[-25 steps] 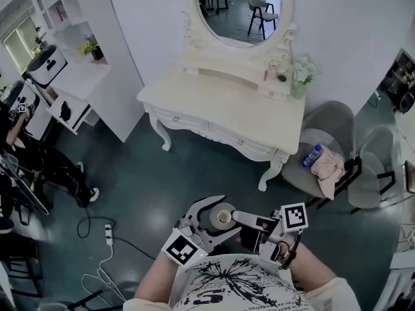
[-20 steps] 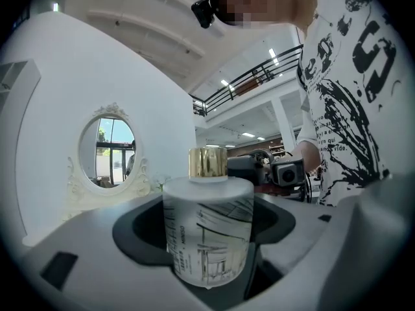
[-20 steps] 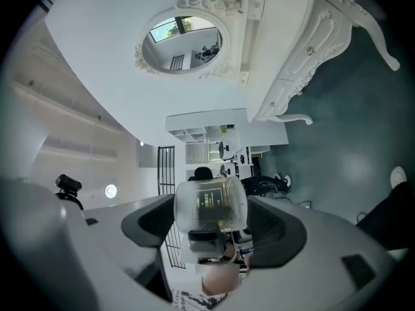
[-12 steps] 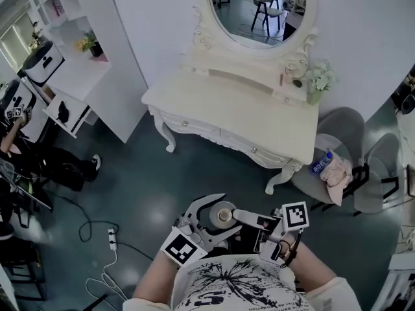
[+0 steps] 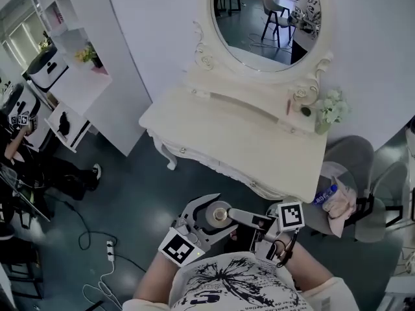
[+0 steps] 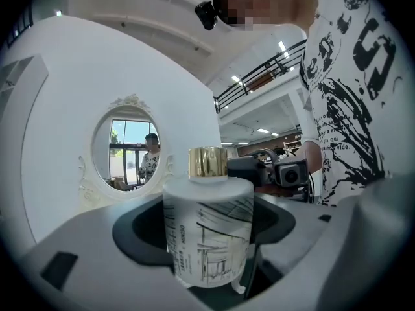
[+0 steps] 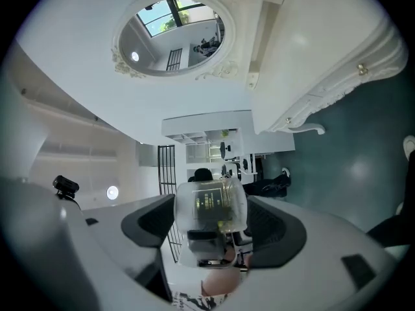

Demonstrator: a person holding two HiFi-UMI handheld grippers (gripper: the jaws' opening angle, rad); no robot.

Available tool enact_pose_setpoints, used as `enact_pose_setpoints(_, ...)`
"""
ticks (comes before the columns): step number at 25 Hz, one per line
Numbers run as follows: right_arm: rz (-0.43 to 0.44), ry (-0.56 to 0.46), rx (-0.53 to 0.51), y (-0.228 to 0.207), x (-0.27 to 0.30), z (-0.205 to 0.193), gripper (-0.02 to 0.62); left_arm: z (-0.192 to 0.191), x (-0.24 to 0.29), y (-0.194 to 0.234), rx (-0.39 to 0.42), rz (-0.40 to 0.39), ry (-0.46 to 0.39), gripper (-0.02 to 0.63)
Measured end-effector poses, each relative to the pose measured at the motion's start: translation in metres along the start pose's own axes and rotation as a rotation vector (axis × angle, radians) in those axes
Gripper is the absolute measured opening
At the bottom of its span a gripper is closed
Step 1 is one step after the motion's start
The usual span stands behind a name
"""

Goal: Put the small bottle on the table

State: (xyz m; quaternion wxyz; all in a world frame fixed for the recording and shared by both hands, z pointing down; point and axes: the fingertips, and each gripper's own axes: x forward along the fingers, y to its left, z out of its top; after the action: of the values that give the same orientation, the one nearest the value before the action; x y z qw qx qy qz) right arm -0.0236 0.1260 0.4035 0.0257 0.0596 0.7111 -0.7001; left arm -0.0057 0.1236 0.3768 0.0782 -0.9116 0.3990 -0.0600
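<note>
Low in the head view, close to the person's shirt, my left gripper is shut on a frosted white bottle with a gold cap. The left gripper view shows that bottle upright between the jaws, line drawings printed on it, with the left gripper closed around it. Just right of it, my right gripper is shut on a small clear bottle with a dark label, seen best in the right gripper view where the right gripper holds it. The white dressing table stands ahead, its top bare in the middle.
An oval mirror rises behind the table; flowers and small items sit at its right end. Grey chairs with a water bottle and pink cloth stand at right. White shelving, a seated person and a floor cable are at left.
The head view has shifted so the dressing table and mirror now sit nearer and more to the right. Both grippers keep their bottles in the same place before the body.
</note>
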Motion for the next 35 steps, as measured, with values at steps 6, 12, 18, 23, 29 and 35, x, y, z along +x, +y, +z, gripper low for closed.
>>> enact_pose_setpoints(6, -0.008, 0.027, -0.004, 0.002, -0.009, 0.08, 0.351, -0.002, 0.063, 0.052, -0.016, 0.02, -0.011, 0.35)
enact_pose_setpoints(12, -0.023, 0.023, 0.002, -0.002, -0.018, 0.139, 0.351, -0.01, 0.111, 0.087, -0.03, 0.024, -0.016, 0.35)
enact_pose_setpoints(18, -0.019, -0.034, 0.047, 0.003, -0.025, 0.196, 0.35, -0.012, 0.157, 0.123, -0.058, -0.042, 0.016, 0.35)
enact_pose_setpoints(23, -0.026, -0.136, 0.056, 0.002, -0.018, 0.241, 0.351, -0.016, 0.183, 0.157, -0.067, -0.149, 0.004, 0.35)
enact_pose_setpoints(29, -0.019, -0.265, 0.048, -0.001, 0.0, 0.294, 0.35, -0.026, 0.206, 0.205, -0.065, -0.277, -0.001, 0.35)
enact_pose_setpoints(35, 0.01, -0.397, 0.061, -0.009, 0.026, 0.337, 0.35, -0.038, 0.217, 0.252, -0.042, -0.41, 0.004, 0.35)
